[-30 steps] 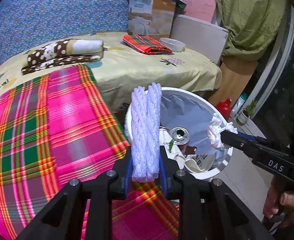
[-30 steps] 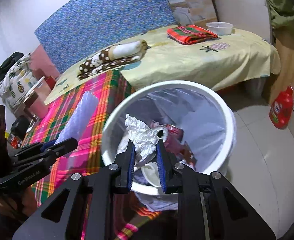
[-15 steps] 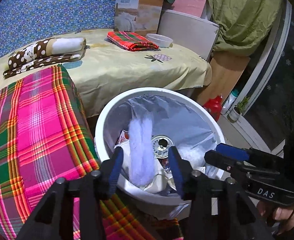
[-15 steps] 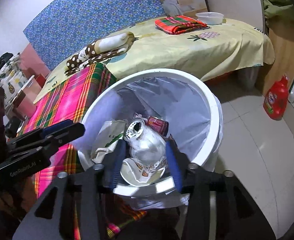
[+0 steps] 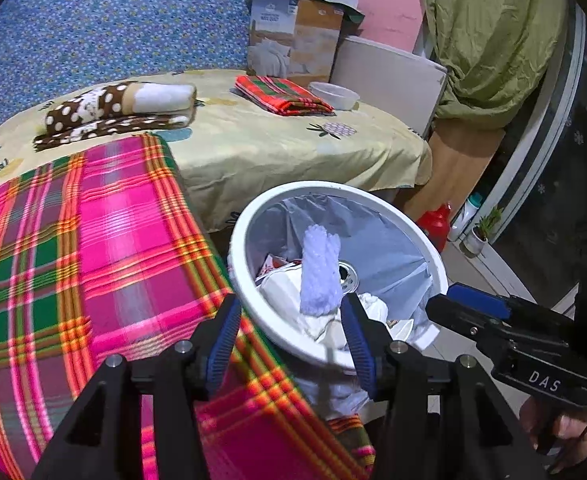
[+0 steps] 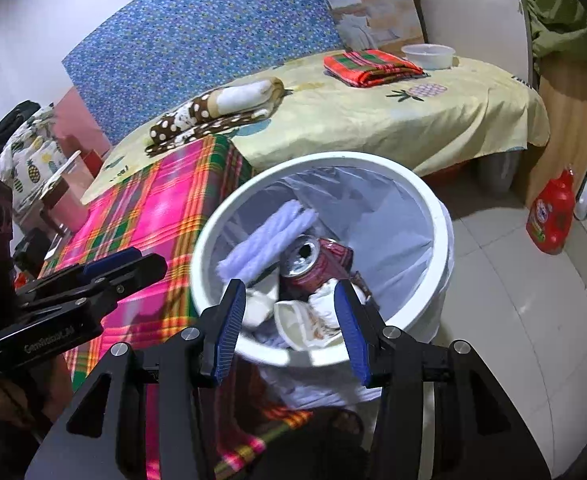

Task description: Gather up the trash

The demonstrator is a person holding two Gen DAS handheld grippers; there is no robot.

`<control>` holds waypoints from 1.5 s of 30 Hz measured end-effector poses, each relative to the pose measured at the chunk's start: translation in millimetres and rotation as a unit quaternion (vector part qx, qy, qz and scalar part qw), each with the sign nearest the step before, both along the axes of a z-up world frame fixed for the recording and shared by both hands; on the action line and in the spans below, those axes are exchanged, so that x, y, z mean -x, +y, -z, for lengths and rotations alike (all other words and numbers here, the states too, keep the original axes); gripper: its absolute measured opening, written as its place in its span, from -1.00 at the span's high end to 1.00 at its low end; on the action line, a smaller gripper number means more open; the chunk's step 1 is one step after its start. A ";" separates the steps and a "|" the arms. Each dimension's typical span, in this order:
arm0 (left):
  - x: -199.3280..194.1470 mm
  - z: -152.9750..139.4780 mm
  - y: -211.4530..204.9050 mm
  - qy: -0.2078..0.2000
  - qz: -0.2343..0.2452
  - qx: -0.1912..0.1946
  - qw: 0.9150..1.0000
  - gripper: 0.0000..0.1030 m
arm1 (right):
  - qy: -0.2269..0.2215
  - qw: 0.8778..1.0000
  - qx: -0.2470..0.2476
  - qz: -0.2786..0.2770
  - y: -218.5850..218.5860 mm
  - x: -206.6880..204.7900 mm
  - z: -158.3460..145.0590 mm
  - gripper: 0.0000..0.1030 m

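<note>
Both the left gripper [image 5: 289, 334] and right gripper [image 6: 289, 330] gape empty over the bin [image 6: 439, 216], where the foam roll [image 6: 267, 240] ahead looks light and squashy, best pinched mid-length.

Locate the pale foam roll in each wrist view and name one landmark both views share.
Left wrist: the foam roll stands near centre, inside the white bin, just past the open left hand-held gripper.
Right wrist: the foam roll leans against the bin's left inner wall, beside the red can.
Shared landmark: the folded red plaid cloth.

Bin [image 6: 441, 216]: white, clear liner. Foam net [image 6: 267, 240]: pale lilac. Can [image 6: 317, 262]: dark red. Tabletop cloth [image 5: 73, 248]: pink-green-orange plaid. Bed sheet [image 5: 277, 148]: pale yellow. Detergent bottle [image 6: 551, 212]: red.
</note>
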State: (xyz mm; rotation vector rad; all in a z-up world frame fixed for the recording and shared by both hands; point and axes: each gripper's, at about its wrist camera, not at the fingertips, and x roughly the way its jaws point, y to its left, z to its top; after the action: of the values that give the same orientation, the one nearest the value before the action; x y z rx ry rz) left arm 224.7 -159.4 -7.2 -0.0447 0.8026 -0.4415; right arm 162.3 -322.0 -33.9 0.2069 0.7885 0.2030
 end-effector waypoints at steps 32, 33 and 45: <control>116.7 -22.1 70.2 -0.063 -0.074 -0.019 0.995 -0.04 | -0.056 0.997 0.045 -0.043 57.6 83.0 -22.7 0.06; 117.5 -21.6 70.9 -0.062 -0.074 -0.018 0.995 -0.04 | -0.056 0.996 0.046 -0.043 58.8 83.3 -22.9 0.06; 122.3 -20.1 74.1 -0.059 -0.073 -0.020 0.995 -0.04 | -0.059 0.996 0.045 -0.044 62.5 87.2 -22.2 0.06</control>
State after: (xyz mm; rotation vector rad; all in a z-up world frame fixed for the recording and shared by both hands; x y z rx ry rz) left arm 102.4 -85.3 12.8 -0.0402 0.6855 -0.2866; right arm 75.1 -259.4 -11.7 0.0738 0.6888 0.2589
